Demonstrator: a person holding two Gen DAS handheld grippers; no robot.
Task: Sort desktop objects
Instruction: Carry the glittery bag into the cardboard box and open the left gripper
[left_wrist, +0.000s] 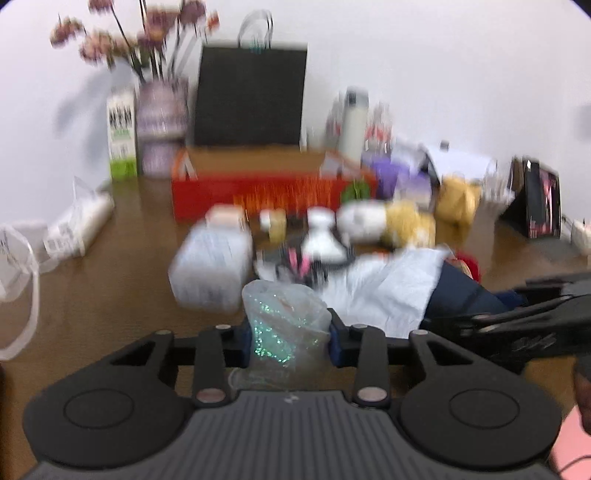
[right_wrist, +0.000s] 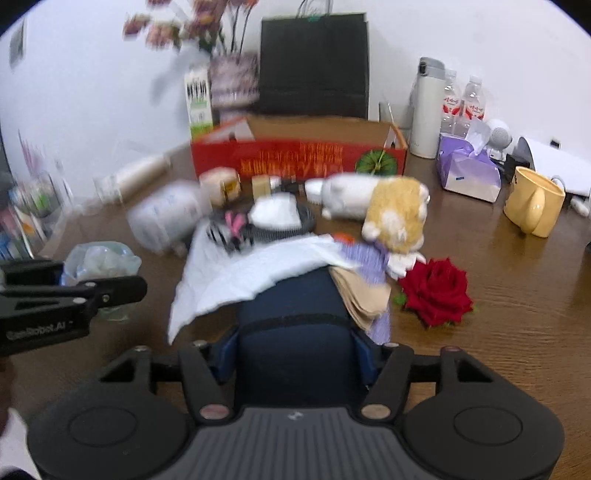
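My left gripper (left_wrist: 290, 341) is shut on a crumpled clear plastic bag (left_wrist: 286, 317) with green glitter specks, held above the brown table (left_wrist: 110, 280). My right gripper (right_wrist: 295, 354) is shut on a dark navy case (right_wrist: 295, 332), which carries a white cloth (right_wrist: 251, 273), tan paper (right_wrist: 364, 295) and a purple item on top. The left gripper and its bag (right_wrist: 99, 260) show at the left of the right wrist view. The right gripper's arm (left_wrist: 535, 321) shows at the right of the left wrist view. A red cardboard box (right_wrist: 299, 158) stands open at the back.
A plush dog (right_wrist: 376, 206), red rose (right_wrist: 436, 291), yellow mug (right_wrist: 535, 206), purple tissue pack (right_wrist: 469, 170), white thermos (right_wrist: 426, 107), water bottles (right_wrist: 463, 103), black hairbrush (right_wrist: 273, 225), white wrapped pack (right_wrist: 166, 218), small jars, black paper bag (right_wrist: 314, 62) and flower vase (right_wrist: 232, 77) crowd the table.
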